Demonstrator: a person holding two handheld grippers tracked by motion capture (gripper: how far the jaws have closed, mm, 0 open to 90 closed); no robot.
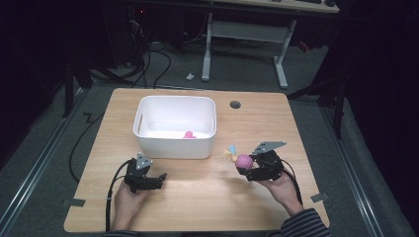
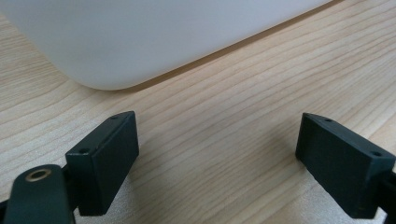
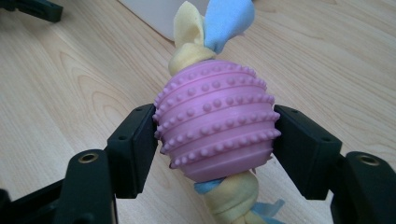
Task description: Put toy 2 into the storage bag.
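A wooden table (image 1: 207,197) carries everything, and a person's two hands reach onto it from the near edge, each holding black tongs.

A white plastic bin (image 1: 175,127) stands just beyond the left tongs (image 1: 159,180). A small pink thing (image 1: 188,135) lies on the bin's floor, too small to identify.

The left tongs rest low over the table, released, jaws wide apart with bare wood between them. In the left gripper view the rounded lower corner of the bin (image 2: 140,42) sits just ahead of the jaws, not touching them.

The right tongs (image 1: 245,167) are grasping a pink ball (image 1: 244,161), raised off the table to the right of the bin. In the right gripper view the ball (image 3: 215,119), ribbed and studded with small bumps, is pressed between the two jaws. A knotted cloth strip in yellow and pale blue (image 3: 212,28) runs through the ball, with its ends sticking out beyond the jaws and back toward the hand.
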